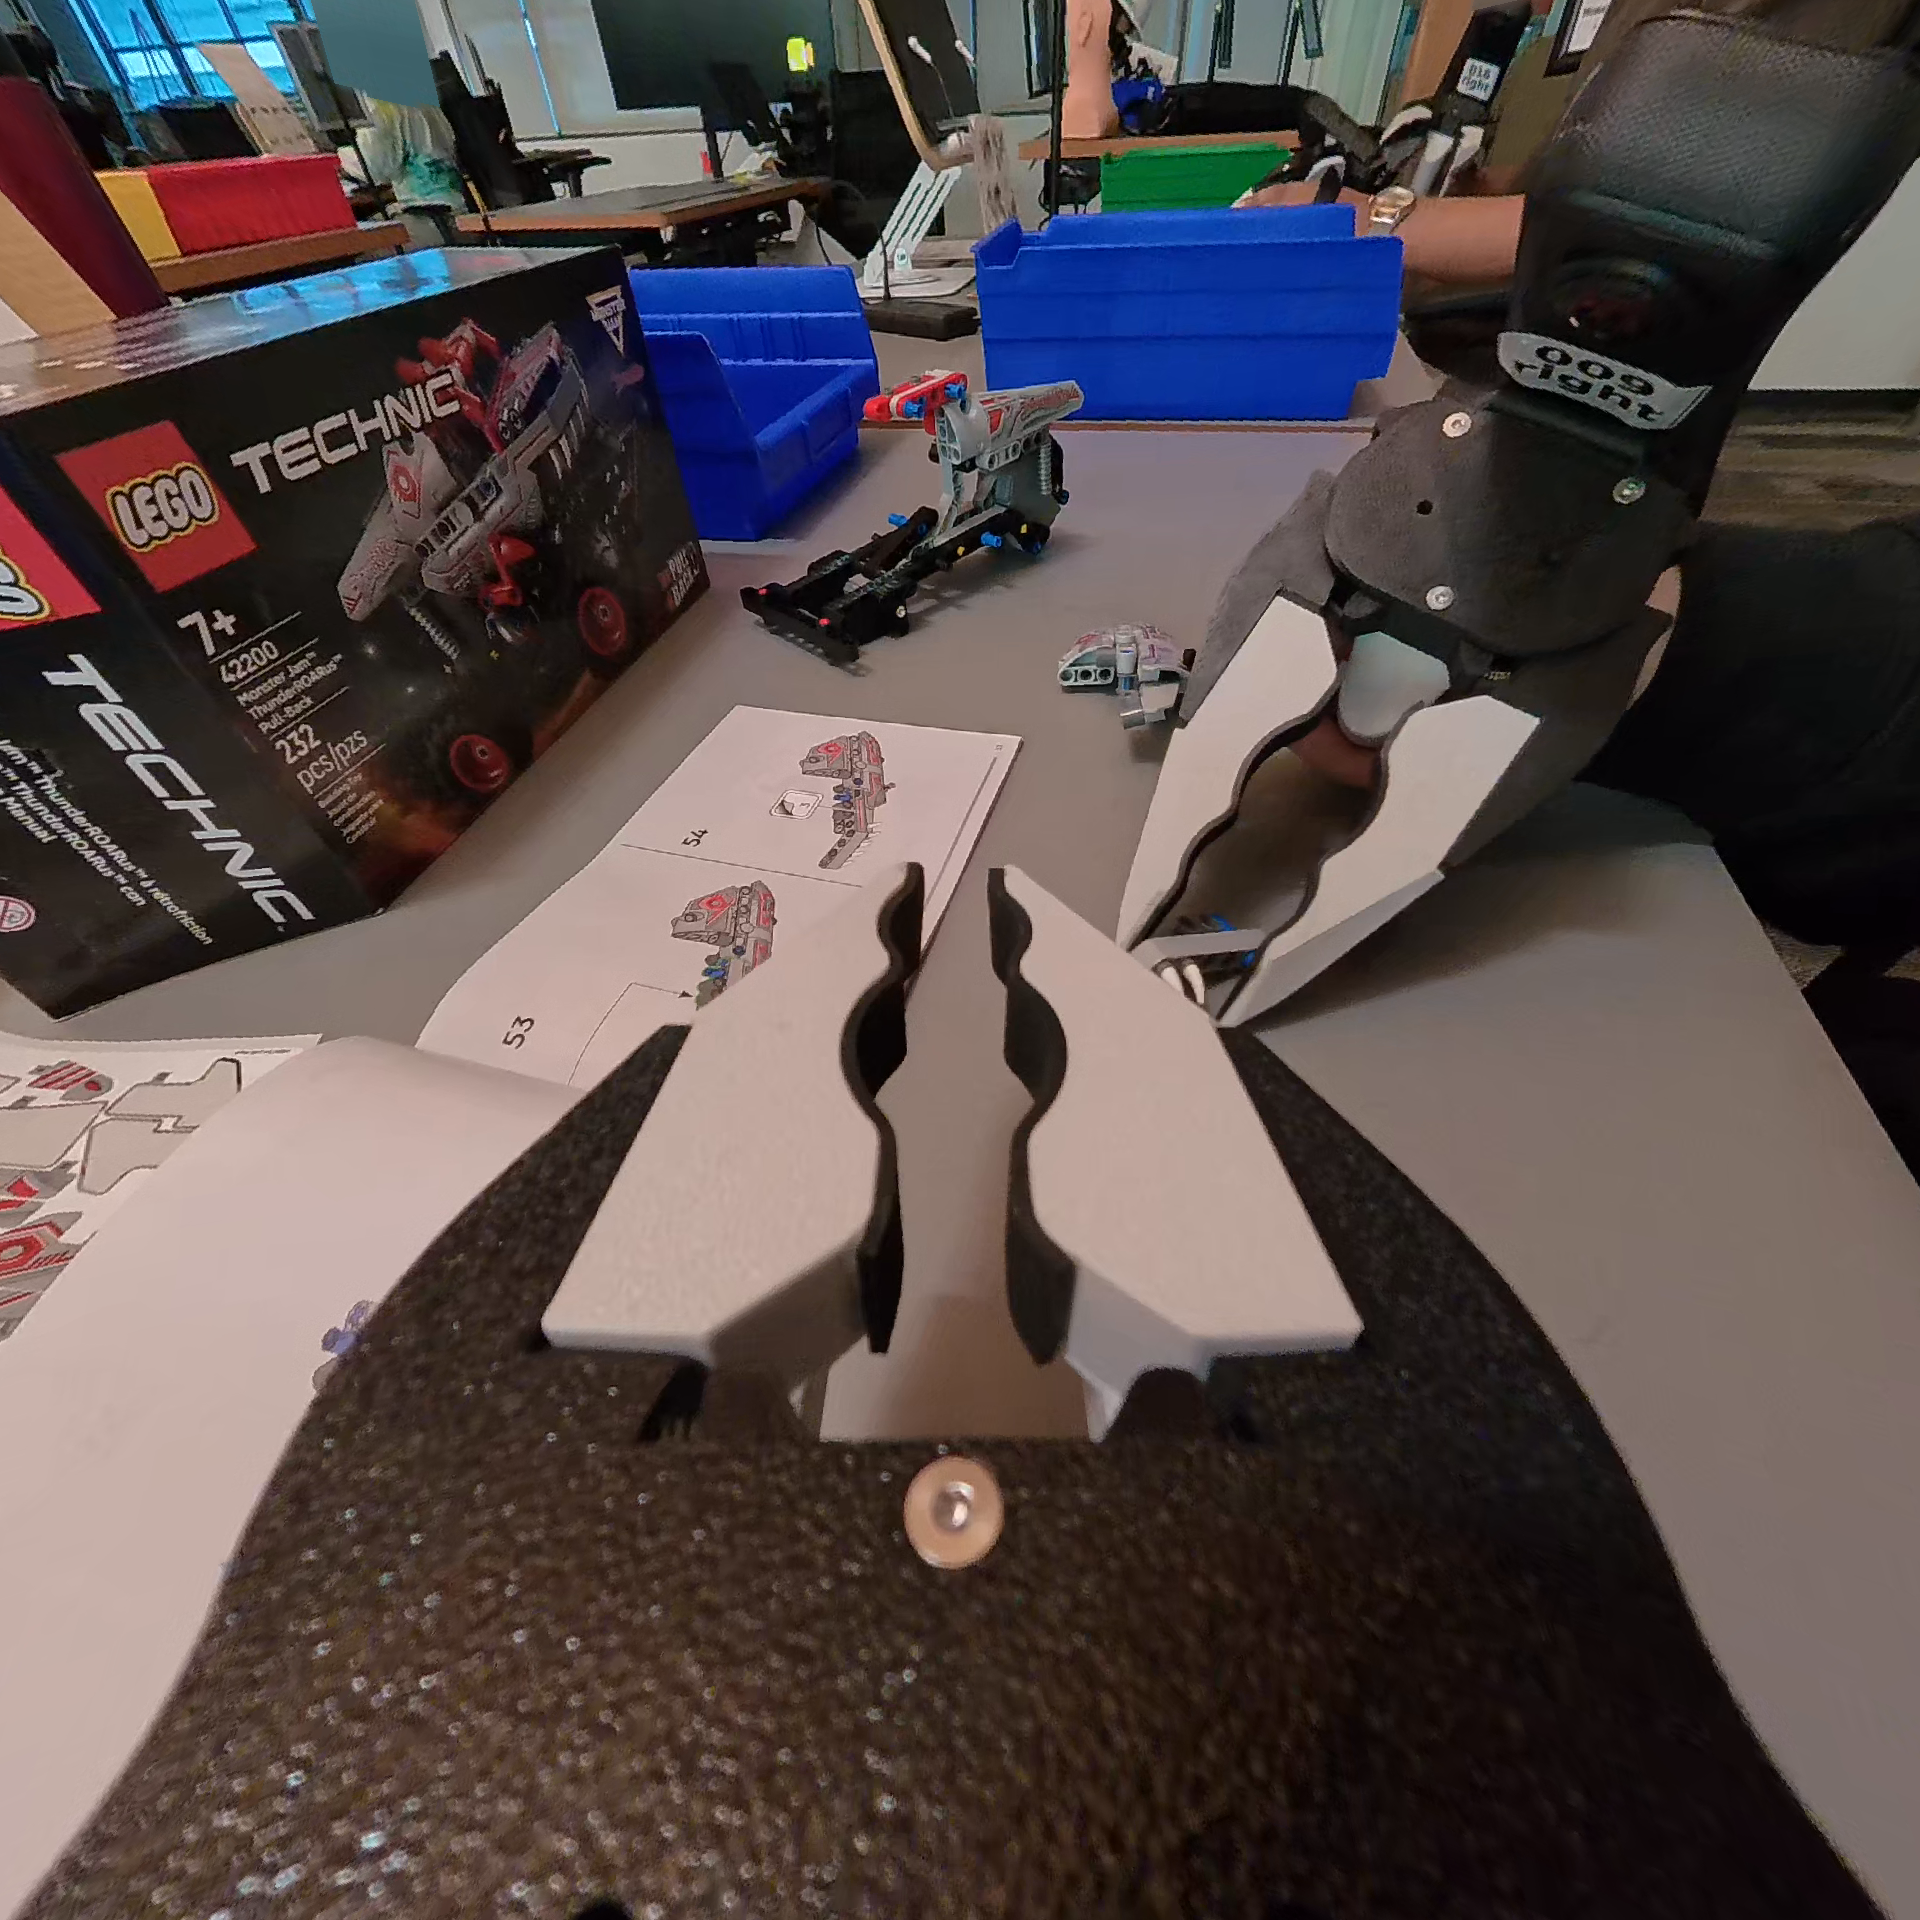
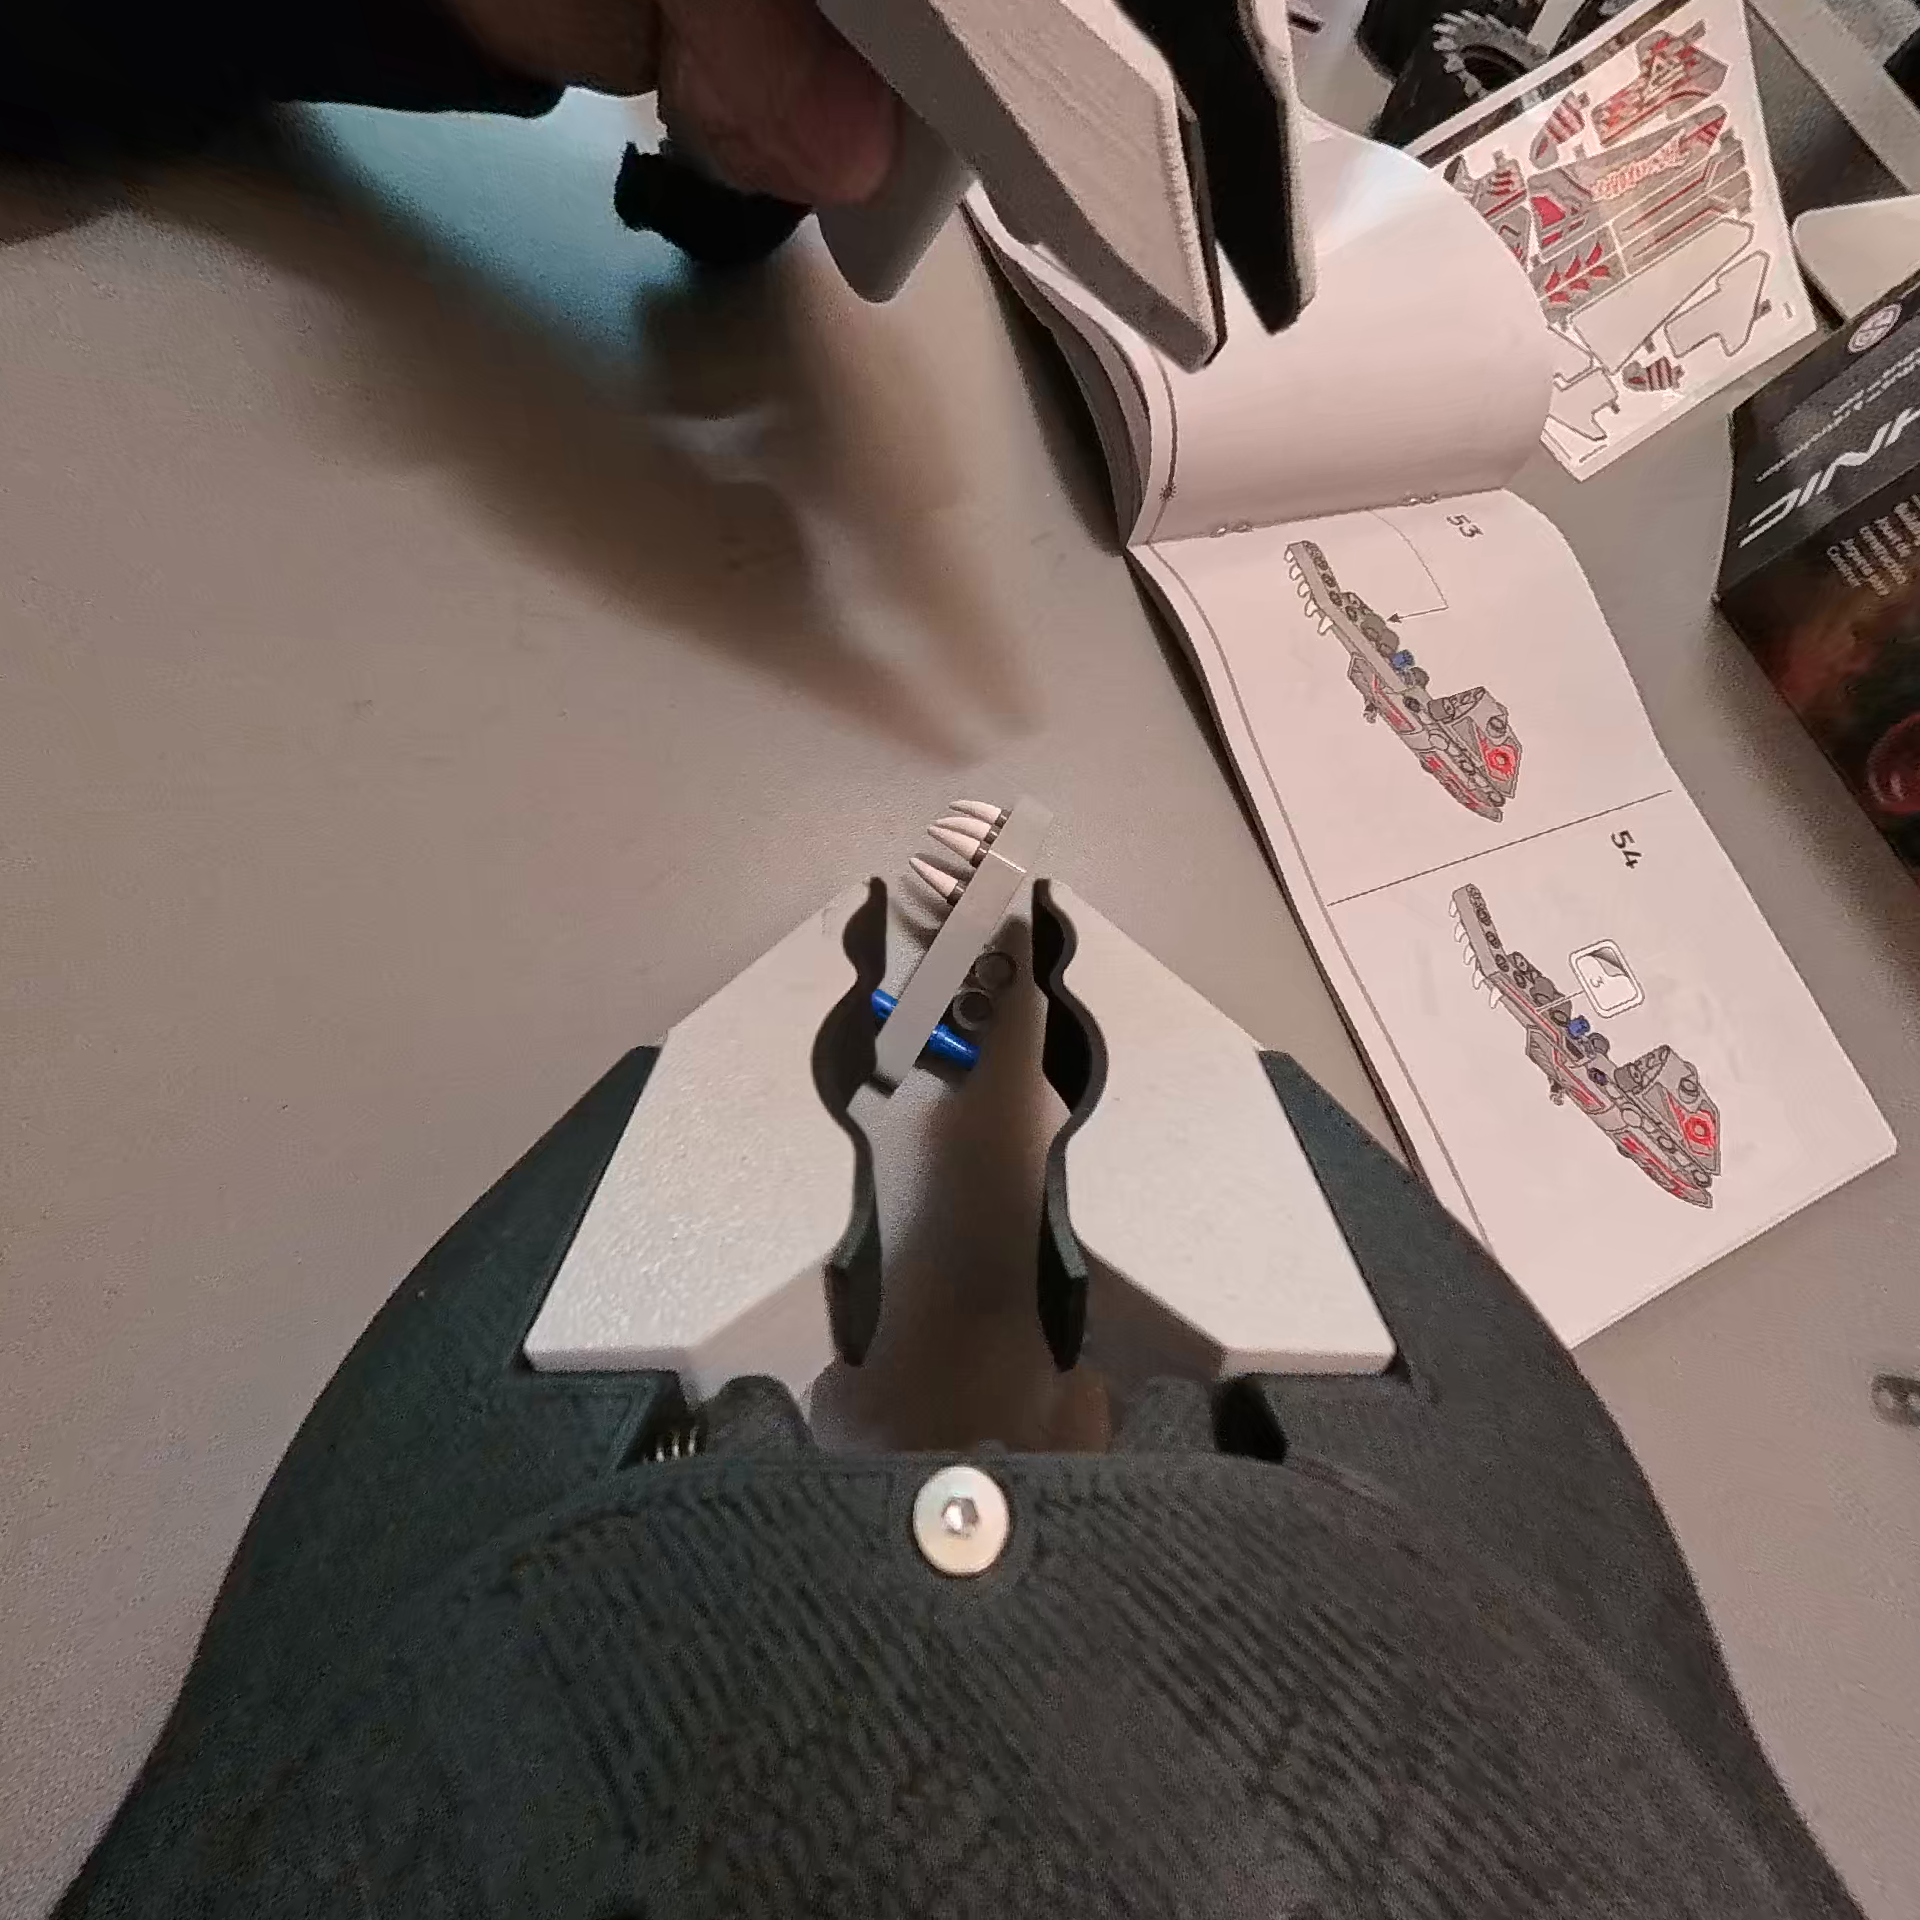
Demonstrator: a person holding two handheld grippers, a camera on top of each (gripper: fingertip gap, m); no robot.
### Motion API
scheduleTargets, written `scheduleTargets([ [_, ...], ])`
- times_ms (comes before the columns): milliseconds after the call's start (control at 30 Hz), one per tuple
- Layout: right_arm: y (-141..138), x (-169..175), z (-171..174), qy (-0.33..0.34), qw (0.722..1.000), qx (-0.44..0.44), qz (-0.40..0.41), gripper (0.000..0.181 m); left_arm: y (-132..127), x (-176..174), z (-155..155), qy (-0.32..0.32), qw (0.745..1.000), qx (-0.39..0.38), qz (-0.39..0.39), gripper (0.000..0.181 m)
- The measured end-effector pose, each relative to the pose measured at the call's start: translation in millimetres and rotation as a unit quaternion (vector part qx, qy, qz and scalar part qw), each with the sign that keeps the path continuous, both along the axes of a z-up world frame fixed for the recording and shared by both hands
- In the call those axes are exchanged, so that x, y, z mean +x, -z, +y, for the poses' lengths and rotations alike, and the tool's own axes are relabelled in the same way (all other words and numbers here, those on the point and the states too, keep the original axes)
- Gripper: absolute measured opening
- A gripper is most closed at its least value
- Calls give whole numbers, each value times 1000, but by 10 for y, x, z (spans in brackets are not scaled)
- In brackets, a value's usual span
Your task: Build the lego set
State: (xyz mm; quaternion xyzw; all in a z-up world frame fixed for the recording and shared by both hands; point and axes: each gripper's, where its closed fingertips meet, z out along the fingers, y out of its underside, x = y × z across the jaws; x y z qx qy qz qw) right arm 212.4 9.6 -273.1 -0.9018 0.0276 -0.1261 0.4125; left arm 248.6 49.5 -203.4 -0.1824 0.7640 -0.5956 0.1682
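In the left wrist view I am holding the left gripper point(image 1: 951, 904) just above the open white instruction booklet point(image 1: 831, 821), its grey fingers spread a little with nothing between them. Beyond it, the black and grey partly built truck chassis point(image 1: 914, 540) is sitting on the grey table point(image 1: 1558, 1195), with a small grey panel sub-assembly point(image 1: 1122, 665) lying near it, the black printed set box point(image 1: 343, 582) standing to the left and two blue plastic bins point(image 1: 1184, 301) lined up behind. The right gripper point(image 1: 1195, 961) is coming in from the right, tips down near the table, with something small and blue-pinned caught at its tips. In the right wrist view I am seeing that piece clearly: the right gripper point(image 2: 951, 894) is pinching a light grey lego beam with a row of white teeth and blue pins point(image 2: 961, 935), held tilted just above the bare table. The booklet point(image 2: 1507, 883) is lying to the right with the toothed jaw steps showing, and a red and grey sticker sheet point(image 2: 1621, 208) lies farther off. I am judging that the jaw section is the step in hand; next I will probably need to steady this beam with the free left gripper and press it onto the grey panel piece, keeping the pins aligned.
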Motion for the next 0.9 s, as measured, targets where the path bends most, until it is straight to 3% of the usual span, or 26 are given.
scheduleTargets([
  [300,-55,-15,-64,-7,1000,16,-7,39,19,-54,-37,11,1000,6,0,8],
  [633,-180,64,-95,21,998,54,-16,22,16,-189,-121,50,997,27,-45,7],
  [900,-60,0,-74,0,1000,14,-25,17,219,-387,-250,91,973,148,-148,5],
])
